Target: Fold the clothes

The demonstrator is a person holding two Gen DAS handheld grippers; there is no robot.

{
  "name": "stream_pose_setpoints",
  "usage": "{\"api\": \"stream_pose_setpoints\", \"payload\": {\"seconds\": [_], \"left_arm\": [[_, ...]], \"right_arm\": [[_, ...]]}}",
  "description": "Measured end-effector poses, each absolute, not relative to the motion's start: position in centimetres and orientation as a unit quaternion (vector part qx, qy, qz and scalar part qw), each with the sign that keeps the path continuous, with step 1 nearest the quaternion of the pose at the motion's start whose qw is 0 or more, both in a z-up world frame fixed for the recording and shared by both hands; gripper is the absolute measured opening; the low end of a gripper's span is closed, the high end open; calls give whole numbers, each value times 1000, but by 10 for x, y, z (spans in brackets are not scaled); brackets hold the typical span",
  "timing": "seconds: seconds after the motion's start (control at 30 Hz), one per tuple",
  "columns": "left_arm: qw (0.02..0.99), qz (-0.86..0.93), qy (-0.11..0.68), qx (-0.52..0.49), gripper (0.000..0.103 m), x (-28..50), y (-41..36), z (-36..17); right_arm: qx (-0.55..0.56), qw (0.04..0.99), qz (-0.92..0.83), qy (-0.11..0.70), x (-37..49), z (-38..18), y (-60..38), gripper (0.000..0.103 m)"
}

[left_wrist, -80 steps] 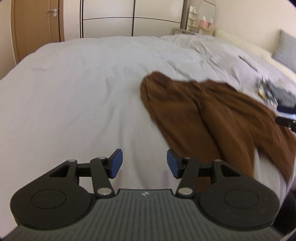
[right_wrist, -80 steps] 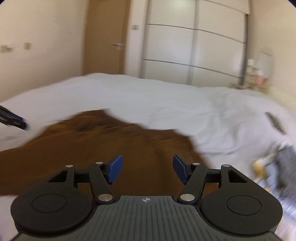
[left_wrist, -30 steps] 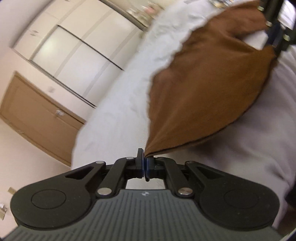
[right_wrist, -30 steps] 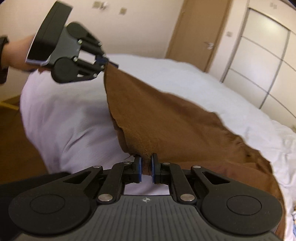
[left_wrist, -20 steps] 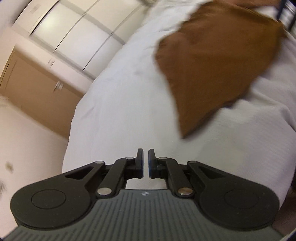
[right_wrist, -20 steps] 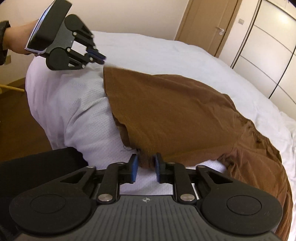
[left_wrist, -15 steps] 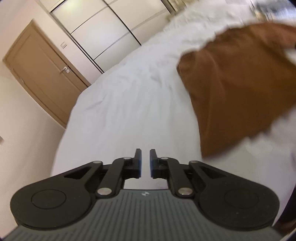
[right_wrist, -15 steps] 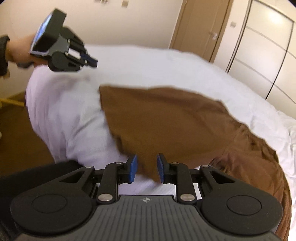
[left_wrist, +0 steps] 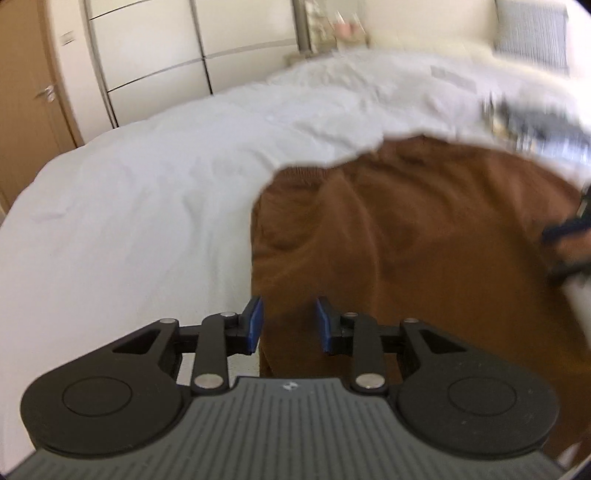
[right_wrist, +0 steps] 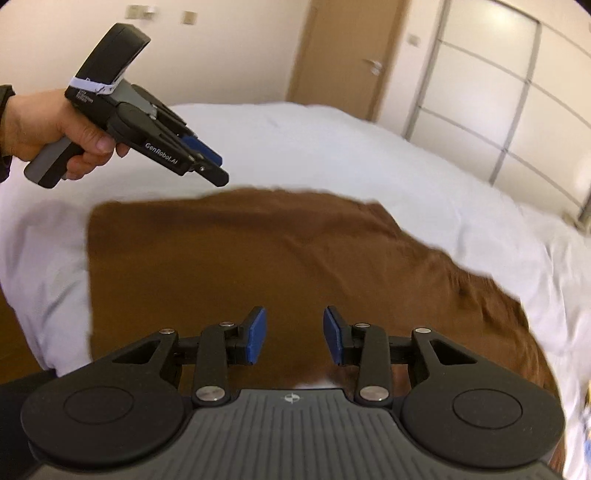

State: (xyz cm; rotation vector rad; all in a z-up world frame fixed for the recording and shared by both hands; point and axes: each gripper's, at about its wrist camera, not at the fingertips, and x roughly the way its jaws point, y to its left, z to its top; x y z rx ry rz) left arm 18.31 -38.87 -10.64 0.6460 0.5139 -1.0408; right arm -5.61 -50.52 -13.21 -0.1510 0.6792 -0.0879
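A brown garment [right_wrist: 258, 266] lies spread flat on the white bed [right_wrist: 332, 147], one straight edge near the bed's corner. My right gripper [right_wrist: 293, 339] hovers over its near part, jaws opening, with nothing between the blue pads. A hand [right_wrist: 44, 125] holds my left gripper [right_wrist: 210, 164] above the garment's far edge, clear of the cloth. In the left wrist view the garment [left_wrist: 424, 240] fills the right half. There my left gripper [left_wrist: 290, 325] is over its left edge, jaws opening and gripping nothing. The right gripper [left_wrist: 567, 247] shows blurred at the right edge.
White wardrobe doors [left_wrist: 155, 48] and a wooden door [right_wrist: 343, 48] stand beyond the bed. A blurred pile of small items [left_wrist: 535, 122] lies on the bed past the garment, a grey pillow [left_wrist: 532, 33] behind it. Wooden floor [right_wrist: 11, 314] shows below the bed's corner.
Both grippers let go of the garment's corners and opened. The garment dropped flat onto the bed. The left gripper rolled level and swung over the garment's edge; the right moved over the cloth.
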Motion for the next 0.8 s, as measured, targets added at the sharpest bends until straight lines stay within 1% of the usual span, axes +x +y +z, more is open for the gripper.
{"api": "stream_pose_setpoints", "payload": {"seconds": [0.07, 0.13, 0.2, 0.33, 0.47, 0.53, 0.6, 0.7, 0.73, 0.8], "left_arm": [[790, -446, 229, 352, 28, 186, -396, -125], [798, -431, 241, 345, 31, 197, -392, -132], [810, -417, 242, 333, 29, 200, -389, -126], [829, -392, 205, 342, 28, 174, -378, -104], [822, -417, 141, 362, 28, 111, -379, -81], [799, -461, 106, 371, 29, 67, -385, -75], [773, -509, 82, 369, 34, 25, -391, -74], [718, -582, 45, 378, 36, -42, -407, -84], [700, -600, 31, 386, 38, -62, -412, -89], [670, -619, 4, 410, 39, -96, -422, -105]], "right_arm": [[-49, 937, -64, 341, -67, -140, -523, 37], [-36, 933, -90, 347, -86, -143, -544, 37], [-27, 929, -116, 349, -108, -144, -560, 37], [-15, 920, -187, 344, -159, -143, -586, 37], [14, 907, -257, 333, -202, -145, -609, 40], [29, 901, -288, 324, -222, -145, -621, 43], [55, 897, -308, 312, -238, -145, -632, 50], [105, 895, -323, 291, -257, -144, -654, 51], [120, 894, -326, 284, -261, -144, -661, 51], [134, 894, -327, 276, -267, -142, -673, 51]]}}
